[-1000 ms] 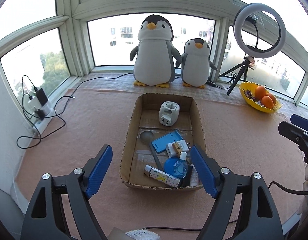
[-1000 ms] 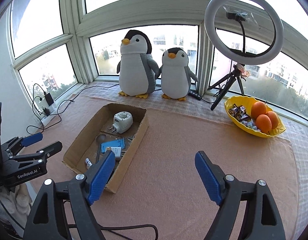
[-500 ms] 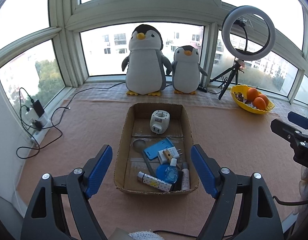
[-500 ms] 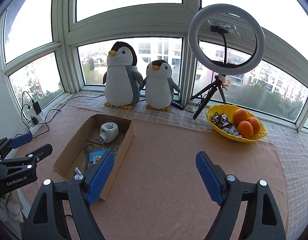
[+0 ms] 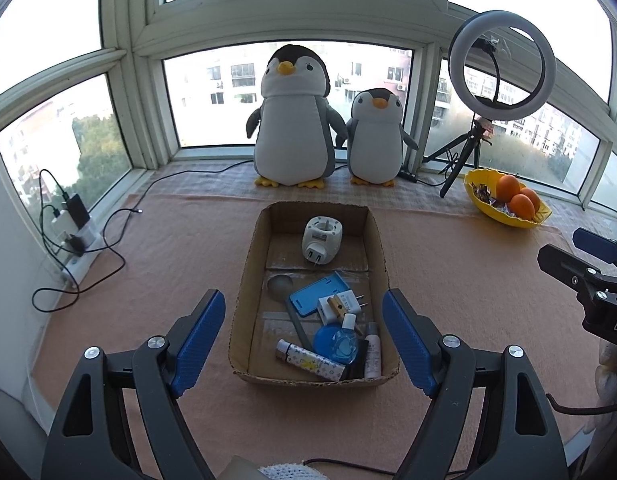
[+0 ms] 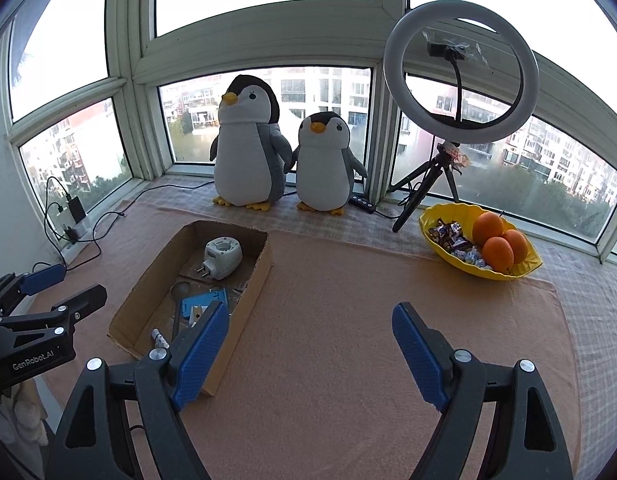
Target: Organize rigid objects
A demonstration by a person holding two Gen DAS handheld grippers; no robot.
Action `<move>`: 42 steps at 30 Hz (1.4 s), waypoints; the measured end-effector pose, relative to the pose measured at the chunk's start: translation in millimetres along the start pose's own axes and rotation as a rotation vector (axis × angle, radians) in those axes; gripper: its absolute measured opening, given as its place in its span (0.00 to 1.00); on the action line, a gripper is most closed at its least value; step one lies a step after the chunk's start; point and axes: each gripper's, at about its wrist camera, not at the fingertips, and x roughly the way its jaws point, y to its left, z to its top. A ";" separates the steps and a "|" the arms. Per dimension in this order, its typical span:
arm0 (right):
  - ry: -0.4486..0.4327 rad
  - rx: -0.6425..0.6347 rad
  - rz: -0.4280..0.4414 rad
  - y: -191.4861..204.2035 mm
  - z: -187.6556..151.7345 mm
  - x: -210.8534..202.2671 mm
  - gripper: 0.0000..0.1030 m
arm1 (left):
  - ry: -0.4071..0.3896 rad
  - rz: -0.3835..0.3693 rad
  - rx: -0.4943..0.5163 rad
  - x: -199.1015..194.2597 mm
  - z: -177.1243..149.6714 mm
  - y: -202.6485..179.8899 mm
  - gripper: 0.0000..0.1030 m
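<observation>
A shallow cardboard box (image 5: 378,240) (image 6: 148,280) lies on the pink cloth. Inside it are a white round plug adapter (image 5: 321,237) (image 6: 222,257), a blue phone case (image 5: 314,294), a white charger (image 5: 340,306), a blue round bottle (image 5: 335,340), a patterned tube (image 5: 308,362), a small white bottle (image 5: 372,350) and a spoon (image 5: 286,300). My left gripper (image 5: 302,338) hangs open above the box's near end, holding nothing. My right gripper (image 6: 310,350) stands open over bare cloth right of the box, holding nothing.
Two plush penguins (image 5: 294,120) (image 5: 376,138) stand on the sill behind the box. A ring light on a tripod (image 5: 500,64) and a yellow bowl of oranges and sweets (image 5: 506,202) are at the back right. A power strip with cables (image 5: 74,232) lies at the left.
Both views have pulled back and tilted slightly upward, so the box and penguins look a little smaller and lower. Both grippers keep the same opening. Nothing in the box has moved.
</observation>
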 end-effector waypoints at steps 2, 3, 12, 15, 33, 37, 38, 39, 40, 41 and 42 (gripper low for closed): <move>0.002 -0.001 0.001 0.5 -0.2 0.5 0.78 | 0.000 0.000 0.000 0.1 -0.3 -0.2 0.79; 0.002 -0.001 0.001 0.6 -0.2 0.5 0.78 | 0.000 0.000 0.001 0.1 -0.1 -0.1 0.79; 0.011 -0.003 -0.001 2.3 -2.2 3.0 0.78 | 0.001 -0.002 0.000 0.3 -0.2 0.3 0.79; 0.016 -0.006 -0.002 2.3 -2.8 4.2 0.78 | 0.001 0.000 -0.001 0.4 -0.4 0.2 0.79; 0.028 -0.013 0.000 0.4 -4.4 7.8 0.78 | 0.002 -0.003 0.005 1.9 -1.2 -1.3 0.79; 0.032 -0.016 0.001 0.4 -5.8 9.2 0.78 | 0.004 -0.002 0.005 2.2 -0.9 -2.4 0.79; 0.033 -0.016 0.001 0.5 -5.9 9.4 0.78 | 0.003 -0.001 0.005 2.3 -1.0 -2.5 0.79; 0.032 -0.016 0.001 0.5 -5.9 9.4 0.78 | 0.003 -0.001 0.005 2.4 -0.7 -2.3 0.79; 0.033 -0.016 0.001 0.5 -5.8 9.5 0.78 | 0.003 0.000 0.004 2.4 -0.7 -2.4 0.79; 0.033 -0.016 0.001 0.5 -5.7 9.6 0.78 | 0.003 0.000 0.004 2.4 -0.9 -2.5 0.79; 0.034 -0.016 0.001 0.4 -6.2 9.6 0.78 | 0.003 0.001 0.004 2.4 -0.6 -2.2 0.79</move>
